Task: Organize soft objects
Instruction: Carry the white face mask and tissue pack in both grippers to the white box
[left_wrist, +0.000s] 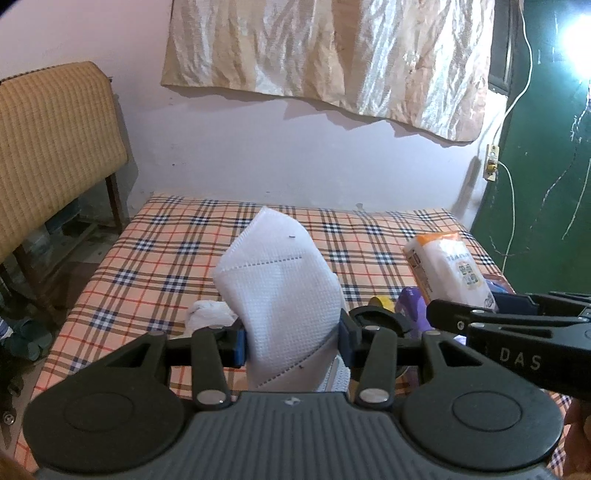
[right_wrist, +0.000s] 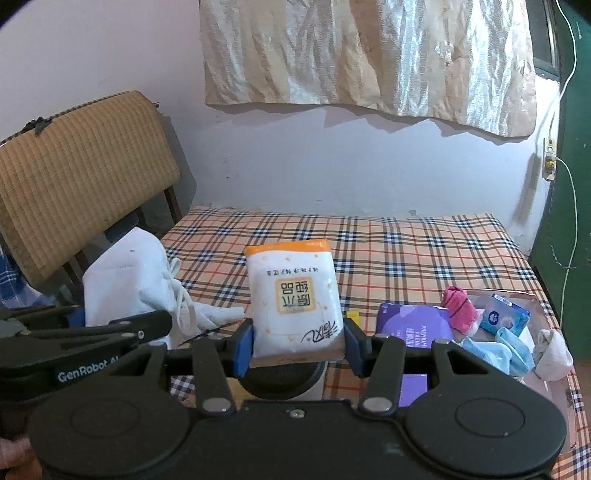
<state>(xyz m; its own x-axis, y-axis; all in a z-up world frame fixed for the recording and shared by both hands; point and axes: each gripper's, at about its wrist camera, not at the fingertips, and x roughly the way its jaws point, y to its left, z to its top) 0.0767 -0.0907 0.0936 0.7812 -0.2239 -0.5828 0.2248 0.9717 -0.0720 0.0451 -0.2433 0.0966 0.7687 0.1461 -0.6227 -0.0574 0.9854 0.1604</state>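
Observation:
My left gripper (left_wrist: 291, 341) is shut on a white folded face mask (left_wrist: 280, 291) and holds it upright above the plaid-covered table (left_wrist: 166, 251). The mask also shows at the left of the right wrist view (right_wrist: 125, 280). My right gripper (right_wrist: 299, 347) is shut on a white and orange tissue pack (right_wrist: 293, 299), held upright above the table; it also shows in the left wrist view (left_wrist: 448, 269). A white rolled sock (left_wrist: 207, 314) lies on the cloth behind the mask.
A tray (right_wrist: 532, 295) at the right holds a pink rolled sock (right_wrist: 460, 308), a blue box (right_wrist: 506, 317), blue masks (right_wrist: 506, 350) and a white sock (right_wrist: 554, 354). A purple tissue pack (right_wrist: 413, 328) lies beside it. A white cylinder (right_wrist: 284, 380) stands under my right gripper. A woven chair (right_wrist: 81, 173) stands left.

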